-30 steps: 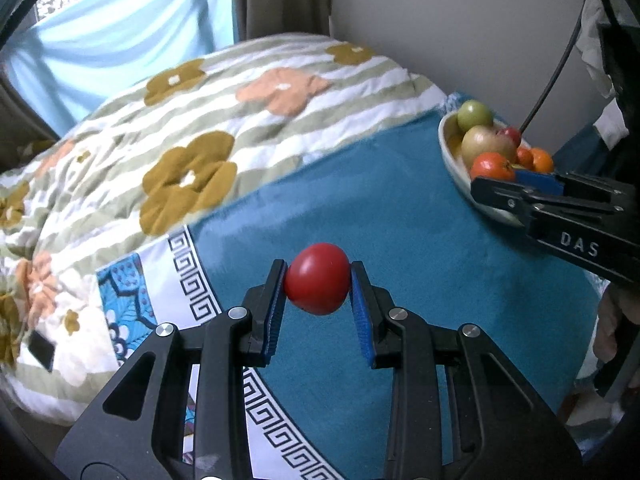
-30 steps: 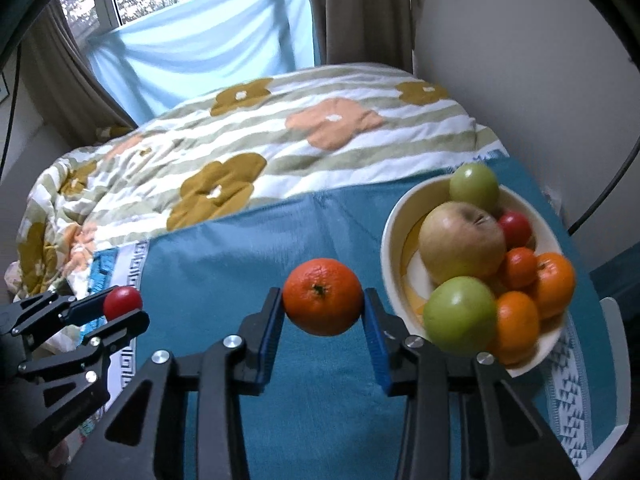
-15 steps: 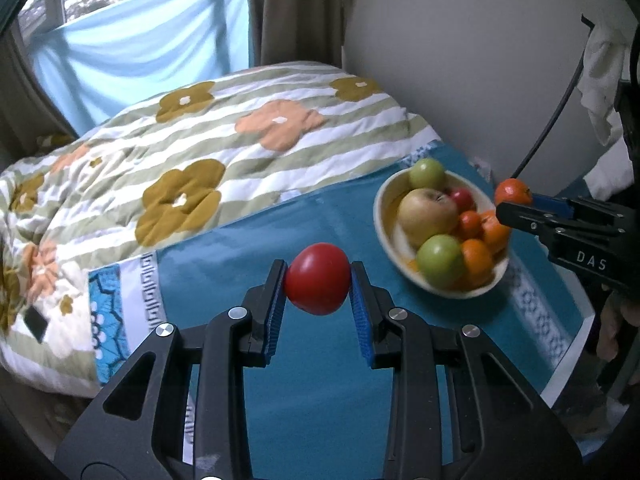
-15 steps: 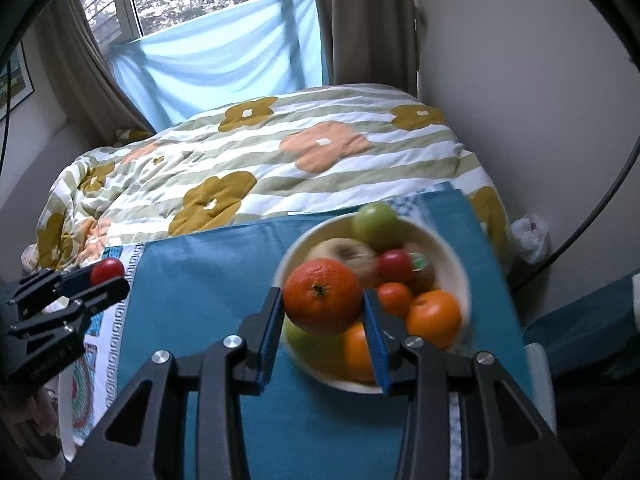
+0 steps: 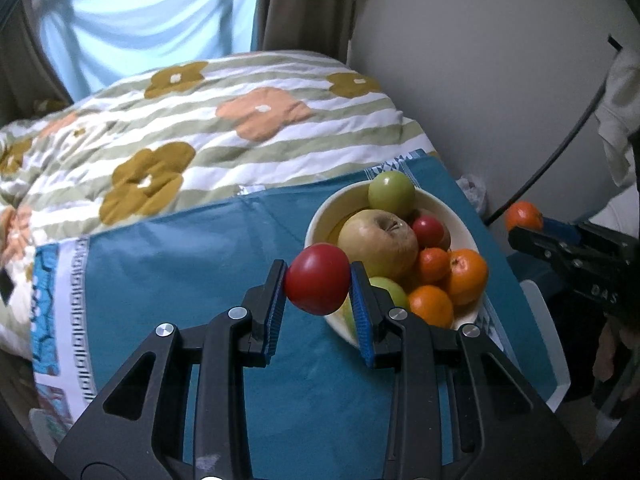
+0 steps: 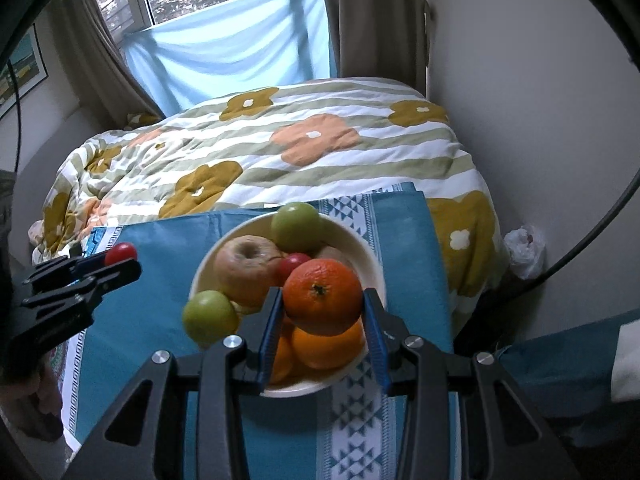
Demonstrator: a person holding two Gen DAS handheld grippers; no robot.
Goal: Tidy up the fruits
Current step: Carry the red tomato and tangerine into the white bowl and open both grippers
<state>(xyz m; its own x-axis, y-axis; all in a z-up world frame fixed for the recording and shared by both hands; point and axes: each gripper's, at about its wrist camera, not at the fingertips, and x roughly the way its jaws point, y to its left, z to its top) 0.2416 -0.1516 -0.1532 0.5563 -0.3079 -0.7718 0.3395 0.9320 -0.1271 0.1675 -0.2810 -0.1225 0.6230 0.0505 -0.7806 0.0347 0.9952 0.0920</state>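
Observation:
My left gripper (image 5: 318, 285) is shut on a red tomato (image 5: 318, 278), held above the teal cloth just left of the cream bowl (image 5: 320, 220). The bowl holds green apples (image 5: 391, 190), a large yellowish apple (image 5: 378, 242), a small red fruit and several oranges (image 5: 466, 276). In the right wrist view my right gripper (image 6: 323, 307) is shut on an orange (image 6: 322, 296), hovering over the bowl (image 6: 370, 258). Each gripper shows in the other's view: the right one (image 5: 524, 224) at the right edge, the left one (image 6: 120, 258) at the left.
The teal cloth (image 5: 192, 264) with patterned white borders covers a small table against the bed. A striped flowered duvet (image 5: 224, 128) lies behind it. A wall stands to the right with a black cable (image 6: 592, 240); a white plastic bag (image 6: 524, 248) lies on the floor.
Both grippers have swept across the cloth with their fruit. The bowl has come from the right edge to beside the tomato, and it now lies under the orange.

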